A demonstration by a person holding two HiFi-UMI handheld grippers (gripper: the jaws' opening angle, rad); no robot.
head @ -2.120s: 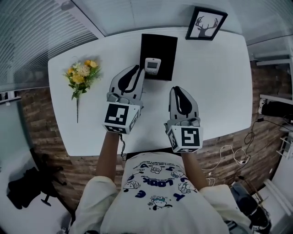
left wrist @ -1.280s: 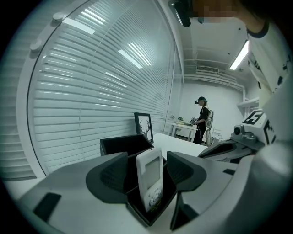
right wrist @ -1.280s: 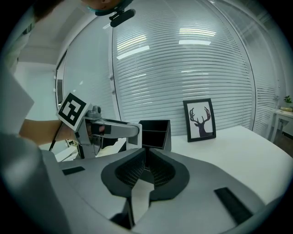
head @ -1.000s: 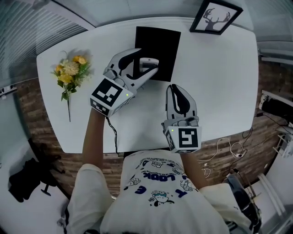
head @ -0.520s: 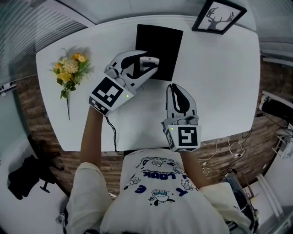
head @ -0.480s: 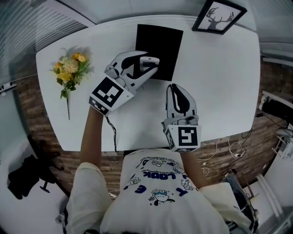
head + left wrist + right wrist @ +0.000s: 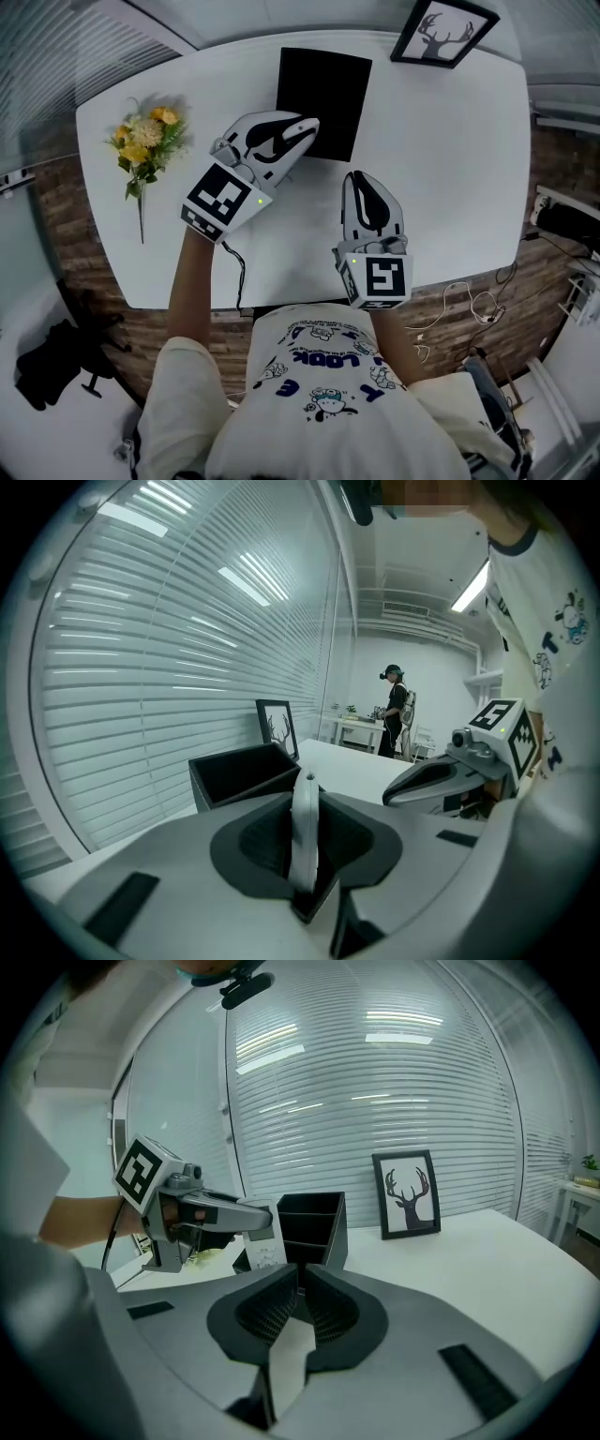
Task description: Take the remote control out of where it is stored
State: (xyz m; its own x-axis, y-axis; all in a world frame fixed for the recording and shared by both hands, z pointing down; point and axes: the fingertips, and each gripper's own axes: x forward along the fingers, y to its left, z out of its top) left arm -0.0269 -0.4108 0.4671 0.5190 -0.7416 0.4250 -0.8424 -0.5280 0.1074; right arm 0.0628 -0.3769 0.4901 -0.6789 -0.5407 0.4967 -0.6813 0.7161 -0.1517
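At near-left corner of the black box (image 7: pixel 336 1232), on the white table (image 7: pixel 441 169): the left gripper (image 7: pixel 302 129) has the remote control (image 7: pixel 303 836) between its jaws, which are closing, with the pads on its 2 flat faces. The remote stands upright, long axis vertical, with its upper end in the grip and the rest hanging below the fingers. It is just beside the box's open front. Whether its lower end has cleared the rim, no view shows. The next move looks like a straight lift along that axis, then away from the box. The right gripper (image 7: pixel 366 187) is well apart on the near side, jaws together and empty, so the left is the working hand. From the head view the jaws cover the remote completely. The left gripper view gives only its thin edge. The right gripper view alone shows its face and screen, turned away from the box.
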